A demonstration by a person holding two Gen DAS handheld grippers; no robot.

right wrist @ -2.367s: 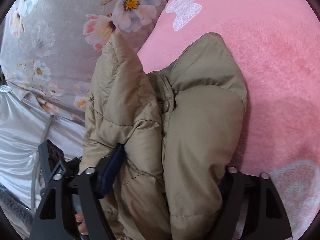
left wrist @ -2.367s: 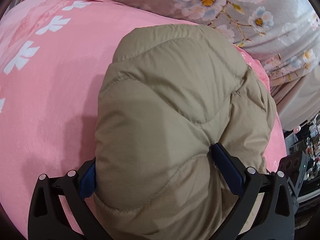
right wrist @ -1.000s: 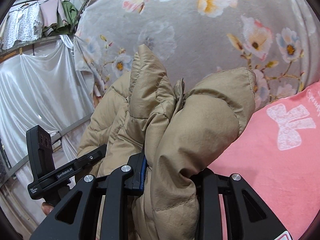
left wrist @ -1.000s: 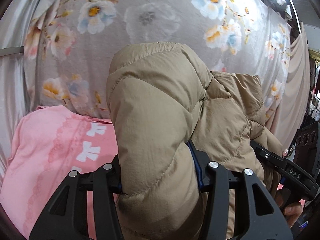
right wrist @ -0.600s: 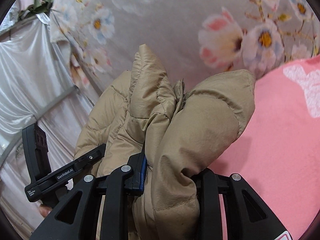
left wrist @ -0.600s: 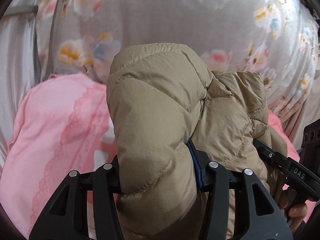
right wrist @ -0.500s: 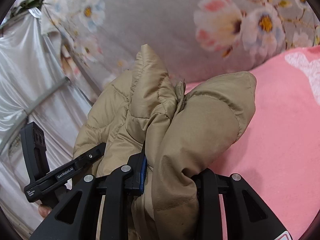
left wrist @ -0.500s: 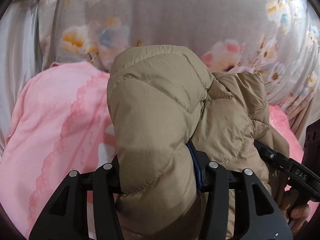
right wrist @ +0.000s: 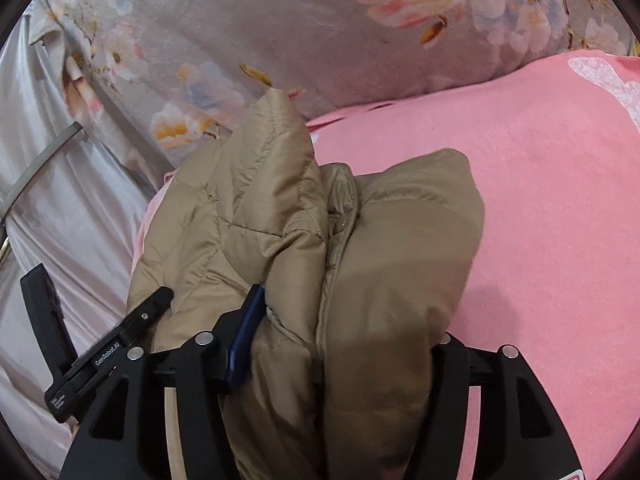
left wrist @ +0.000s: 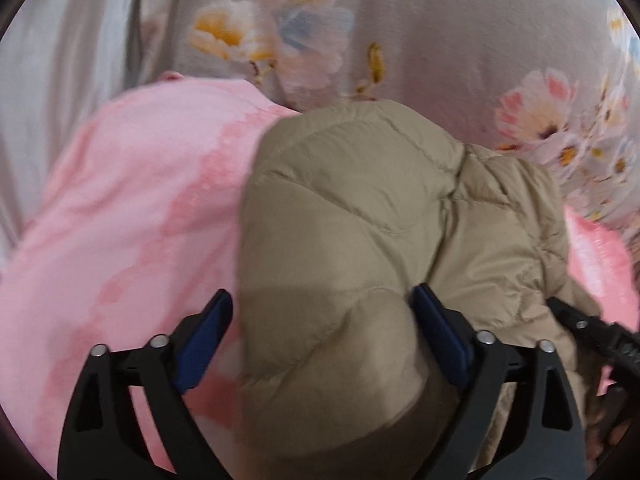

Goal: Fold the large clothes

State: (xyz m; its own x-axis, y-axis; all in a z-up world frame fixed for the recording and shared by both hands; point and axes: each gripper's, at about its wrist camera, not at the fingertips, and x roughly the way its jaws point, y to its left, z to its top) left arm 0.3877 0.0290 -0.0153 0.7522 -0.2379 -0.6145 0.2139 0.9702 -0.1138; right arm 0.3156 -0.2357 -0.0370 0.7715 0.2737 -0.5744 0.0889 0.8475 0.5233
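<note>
A tan quilted down jacket [left wrist: 352,216], folded into a thick bundle, lies on the pink blanket [left wrist: 132,208]. My left gripper [left wrist: 320,294] straddles one end of it. Its jaws are opening: the left blue pad [left wrist: 204,336] stands clear of the fabric and the right pad [left wrist: 438,332] only brushes it. In the right wrist view the same jacket [right wrist: 392,248] fills the gap of my right gripper [right wrist: 352,316], whose jaws are also opening. Its left pad [right wrist: 246,332] rests against the bundle and its right pad is hidden behind the puffy fabric.
A grey floral cloth [right wrist: 280,32] hangs close behind the blanket [right wrist: 560,200]. Silvery curtain [right wrist: 60,216] and a metal bar [right wrist: 36,164] are at the left. The other gripper's body [right wrist: 108,348] sits beside the bundle. Part of a hand [left wrist: 608,436] shows at the lower right.
Both grippers came down with the jacket from in front of the floral cloth onto the pink blanket. Both pairs of jaws have spread much wider, and the squeezed bundle has puffed out.
</note>
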